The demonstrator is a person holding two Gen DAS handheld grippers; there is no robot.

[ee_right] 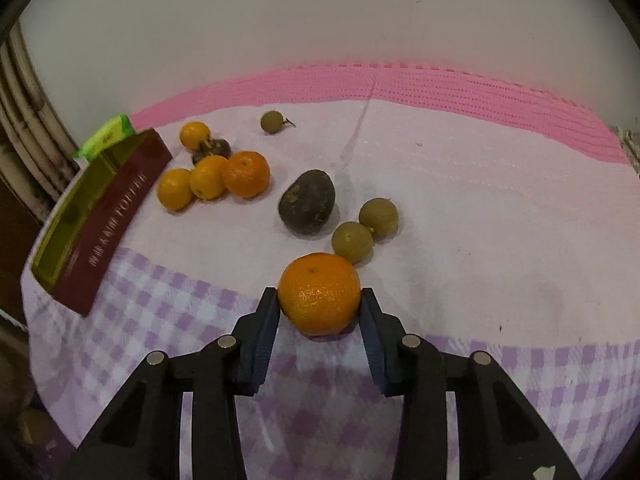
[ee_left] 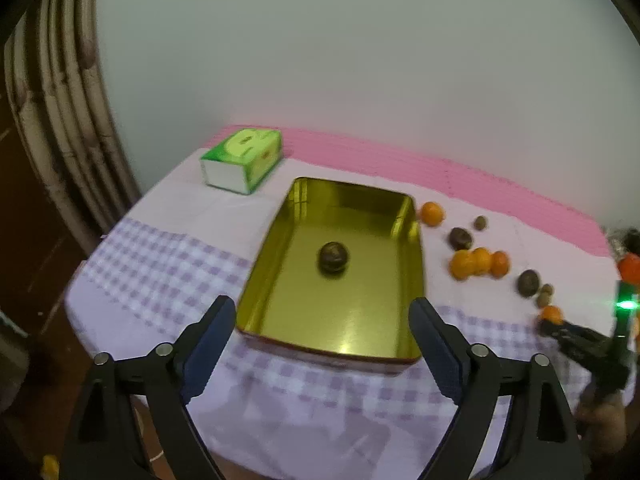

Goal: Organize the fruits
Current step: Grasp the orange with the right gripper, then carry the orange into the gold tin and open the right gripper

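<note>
A gold tin box (ee_left: 280, 240) stands open on the checked tablecloth with one dark round fruit (ee_left: 333, 256) inside. My left gripper (ee_left: 322, 320) is open and empty, just in front of the box. My right gripper (ee_right: 319, 304) is shut on an orange (ee_right: 319, 294) that rests on the cloth. Beyond it lie two green-brown fruits (ee_right: 353, 241), a dark fruit (ee_right: 307, 201), a cluster of oranges (ee_right: 212, 178) and another small green fruit (ee_right: 272, 122). The box shows at the left of the right wrist view (ee_right: 100, 216).
A green tissue box (ee_left: 242, 160) sits behind the tin at the back left. A pink mat (ee_right: 400, 84) runs along the wall. The table edge drops off at the left and front. The right gripper shows at the far right in the left wrist view (ee_left: 580, 340).
</note>
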